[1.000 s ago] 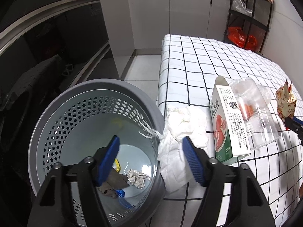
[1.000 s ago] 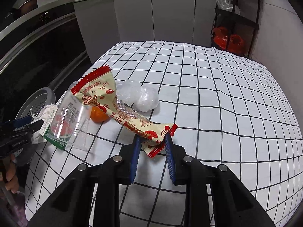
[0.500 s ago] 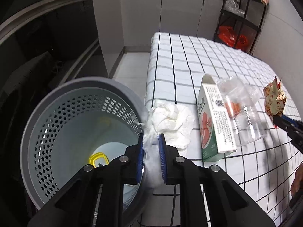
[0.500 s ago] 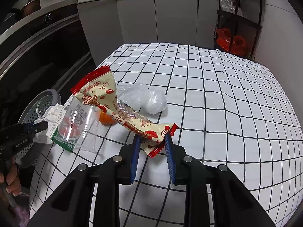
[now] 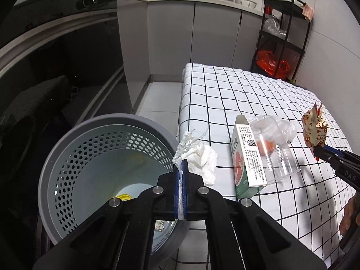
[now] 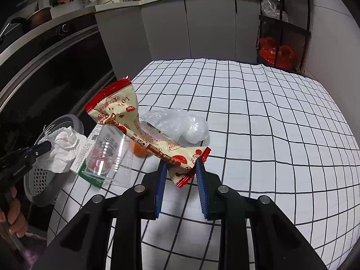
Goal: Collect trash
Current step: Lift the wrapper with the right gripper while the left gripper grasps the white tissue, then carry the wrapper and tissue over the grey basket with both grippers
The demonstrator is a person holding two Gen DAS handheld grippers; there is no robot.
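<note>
Item 1, left gripper [image 5: 181,168]: jaws pressed together on a fold of the crumpled white tissue [image 5: 203,162]. I have the tissue pinched at its near edge; the bulk of it hangs off the tip at the corner of the table [image 5: 225,94], just beside the rim of the grey bin [image 5: 58,148].

Item 2, right gripper [image 6: 181,171]: jaws partly closed on the lower end of the red-and-cream snack wrapper [image 6: 126,121]. The wrapper rises up and to the left, clear of the checked cloth, above the other litter.

Item 3, bin: perforated wall, standing on the floor against the table's edge. A few scraps and a yellow piece lie at the bottom.

Item 4, uncollected on the table: a green-and-white carton [image 5: 245,157] on its side, a clear plastic cup [image 5: 274,155] lying against it, a crumpled clear bag [image 6: 180,126], and something small and orange [image 6: 140,151] under the wrapper.

Risks, as I judge them: my hold on the tissue is thin, a single fold, so it could tear or slip free and fall between table and bin. The trailing part could drag across the rim and drape outside instead of falling in. The wrapper is glossy and held only at its end; a quick swing towards the bin could pull it loose, or its free end could knock over the cup.
</note>
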